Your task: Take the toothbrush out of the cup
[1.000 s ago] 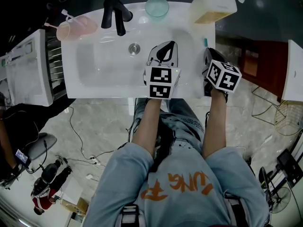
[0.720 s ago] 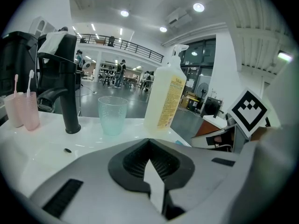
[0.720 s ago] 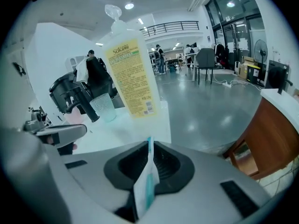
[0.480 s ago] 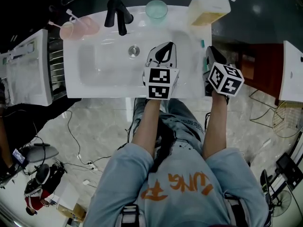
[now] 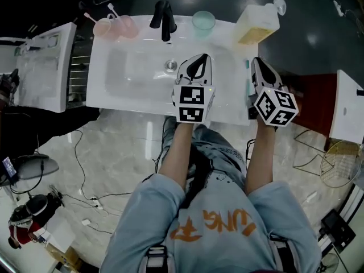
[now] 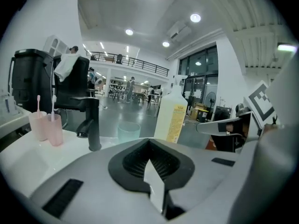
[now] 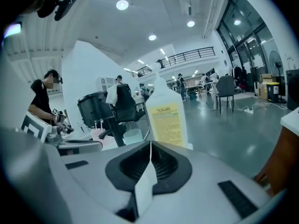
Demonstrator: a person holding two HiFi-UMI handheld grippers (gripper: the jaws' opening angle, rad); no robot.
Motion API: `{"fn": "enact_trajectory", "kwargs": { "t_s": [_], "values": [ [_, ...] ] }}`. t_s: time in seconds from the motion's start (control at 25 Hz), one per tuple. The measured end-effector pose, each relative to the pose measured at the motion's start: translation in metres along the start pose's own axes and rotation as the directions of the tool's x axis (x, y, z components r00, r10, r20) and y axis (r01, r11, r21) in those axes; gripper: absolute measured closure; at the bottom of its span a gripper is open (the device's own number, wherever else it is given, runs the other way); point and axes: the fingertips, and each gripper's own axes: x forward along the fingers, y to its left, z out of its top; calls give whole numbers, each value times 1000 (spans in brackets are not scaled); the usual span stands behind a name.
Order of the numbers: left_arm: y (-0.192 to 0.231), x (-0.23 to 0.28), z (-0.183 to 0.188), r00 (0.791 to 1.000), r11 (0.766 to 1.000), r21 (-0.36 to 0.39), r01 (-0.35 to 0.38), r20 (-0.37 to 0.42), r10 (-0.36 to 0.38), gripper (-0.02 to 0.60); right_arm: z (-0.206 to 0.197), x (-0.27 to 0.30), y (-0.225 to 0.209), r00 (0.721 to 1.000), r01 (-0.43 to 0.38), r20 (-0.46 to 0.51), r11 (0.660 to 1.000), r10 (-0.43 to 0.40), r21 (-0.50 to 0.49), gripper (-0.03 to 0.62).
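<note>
Head view: 2 pink cups (image 5: 104, 26) stand just left of the black faucet (image 5: 164, 17), each with a toothbrush (image 5: 90, 17) sticking out. Right of the faucet sits a teal cup (image 5: 203, 20), then a bottle (image 5: 257, 23) whose yellow label print is too blurred to read. Nearer than the faucet, the left gripper (image 5: 199, 58) and right gripper (image 5: 255, 61) have jaws pressed together, holding nothing

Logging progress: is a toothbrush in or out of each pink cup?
In. A toothbrush stands in each pink cup beside the black faucet.
</note>
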Motion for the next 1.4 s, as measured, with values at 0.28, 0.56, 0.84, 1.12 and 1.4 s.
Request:
{"fn": "enact_trajectory", "kwargs": {
  "t_s": [0.28, 0.56, 0.84, 1.12, 1.4],
  "values": [
    [27, -34, 24, 992, 995, -2, -95, 79, 95, 574, 36, 0, 44, 989, -110, 95, 992, 115, -61, 563],
    [69, -77, 49, 968, 979, -19, -201, 149, 201, 574, 69, 7, 103, 962, -214, 144, 968, 233, -134, 563],
    [116, -114, 64, 935, 956, -48, -291, 196, 295, 574, 85, 25, 166, 933, -301, 142, 933, 331, -194, 563],
    [168, -148, 73, 897, 924, -77, -374, 222, 382, 574, 95, 49, 233, 895, -393, 118, 886, 430, -247, 563],
    [220, -176, 81, 860, 891, -100, -443, 232, 454, 574, 103, 76, 295, 862, -460, 87, 841, 500, -284, 563]
  ]
}}
